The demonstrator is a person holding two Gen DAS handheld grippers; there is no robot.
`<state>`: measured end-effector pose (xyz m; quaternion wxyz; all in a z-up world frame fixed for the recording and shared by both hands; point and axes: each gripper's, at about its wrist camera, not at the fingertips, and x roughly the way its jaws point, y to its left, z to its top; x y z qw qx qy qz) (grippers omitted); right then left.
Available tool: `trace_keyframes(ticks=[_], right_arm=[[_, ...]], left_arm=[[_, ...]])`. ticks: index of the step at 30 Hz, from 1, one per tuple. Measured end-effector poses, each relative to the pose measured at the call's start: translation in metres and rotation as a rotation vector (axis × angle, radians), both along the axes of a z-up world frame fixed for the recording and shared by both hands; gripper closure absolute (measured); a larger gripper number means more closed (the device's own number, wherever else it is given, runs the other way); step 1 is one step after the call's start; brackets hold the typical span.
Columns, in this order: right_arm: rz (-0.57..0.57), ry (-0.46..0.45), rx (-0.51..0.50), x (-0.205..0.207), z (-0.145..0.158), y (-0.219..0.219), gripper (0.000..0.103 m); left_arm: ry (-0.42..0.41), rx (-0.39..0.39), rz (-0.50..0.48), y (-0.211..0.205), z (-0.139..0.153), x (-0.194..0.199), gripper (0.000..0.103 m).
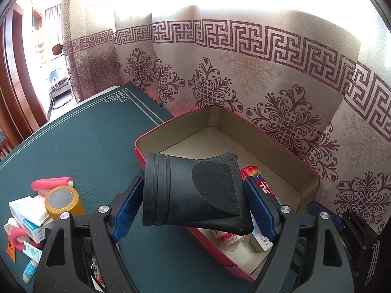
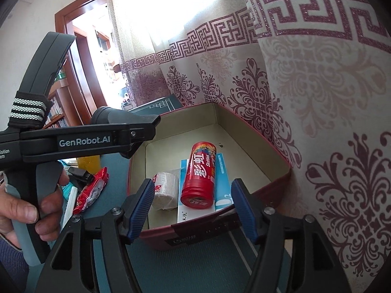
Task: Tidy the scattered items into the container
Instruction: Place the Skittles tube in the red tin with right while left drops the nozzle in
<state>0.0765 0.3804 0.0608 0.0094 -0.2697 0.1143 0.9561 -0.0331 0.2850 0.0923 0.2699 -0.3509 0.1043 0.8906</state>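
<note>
My left gripper (image 1: 193, 185) is shut on a black funnel-shaped nozzle (image 1: 195, 190), held crosswise over the near-left corner of the red box (image 1: 156, 131). The right wrist view shows that same left gripper (image 2: 144, 131) from the side, a hand (image 2: 36, 195) on its handle, the nozzle (image 2: 110, 116) on top. My right gripper (image 2: 191, 188) stands open above the box's (image 2: 190, 119) near edge. Inside the box lie a red Skittles can (image 2: 199, 173), a white bandage roll (image 2: 165, 190) and a light blue carton (image 2: 222, 178).
Left of the box on the green mat (image 1: 85, 134) is a pile: a yellow tape roll (image 1: 62, 200), a pink item (image 1: 51, 183), white cartons (image 1: 29, 212). A red snack packet (image 2: 94, 190) lies beside the box. A patterned curtain (image 1: 268, 85) hangs close behind it.
</note>
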Motion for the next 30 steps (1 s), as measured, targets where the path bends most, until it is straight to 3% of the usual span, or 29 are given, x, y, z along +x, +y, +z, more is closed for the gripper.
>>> trace_keyframes(ticks=[6, 11, 30], right_arm=[[-0.009, 0.003, 0.003, 0.005, -0.001, 0.003, 0.032], [-0.010, 0.005, 0.008, 0.008, -0.001, 0.002, 0.031], [0.092, 0.014, 0.027, 0.013, 0.009, -0.043, 0.028]], left_arm=[[-0.031, -0.039, -0.017, 0.022, -0.009, -0.012, 0.018], [-0.044, -0.024, 0.001, 0.014, -0.009, -0.009, 0.018], [-0.061, 0.022, 0.159, -0.079, 0.001, 0.014, 0.018]])
